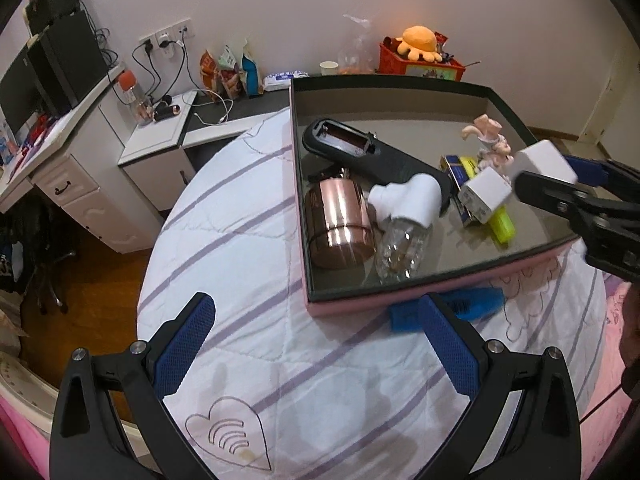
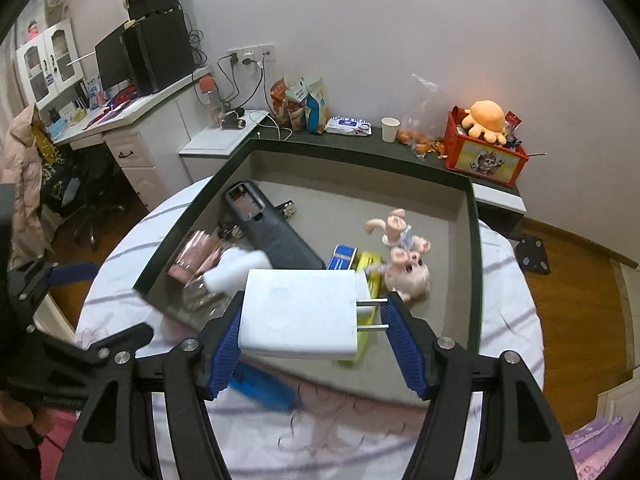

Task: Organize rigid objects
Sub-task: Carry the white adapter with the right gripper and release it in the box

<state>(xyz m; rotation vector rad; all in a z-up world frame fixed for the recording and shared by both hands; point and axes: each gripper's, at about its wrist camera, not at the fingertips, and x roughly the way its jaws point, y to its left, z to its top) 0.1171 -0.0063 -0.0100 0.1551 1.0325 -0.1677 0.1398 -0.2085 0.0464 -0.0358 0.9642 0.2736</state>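
Right wrist view is blurred along the near rim of the tray [image 2: 474, 240], and the blue object [image 2: 262, 388] below the white charger [image 2: 300, 314] is partly covered and cannot be identified. The charger is clamped between the blue pads of the right tool [image 2: 310, 334], its two prongs pointing toward 3 o'clock and meeting the right pad, held above the tray's near edge. Beyond it, at 12 to 1 o'clock, the pink doll [image 2: 404, 258] and a yellow item [image 2: 370, 264] are partly hidden.

From the left wrist view, more is seen: the copper cup [image 1: 340, 220], clear bottle [image 1: 400, 248], black remote [image 1: 360, 152] and a second white plug [image 1: 486, 196] lie in the tray [image 1: 298, 184]. The left tool [image 1: 320, 340] is spread apart with nothing between its pads, above the striped bedcover [image 1: 240, 240]. The right tool [image 1: 560, 178] enters at 3 o'clock, cut off by the frame.
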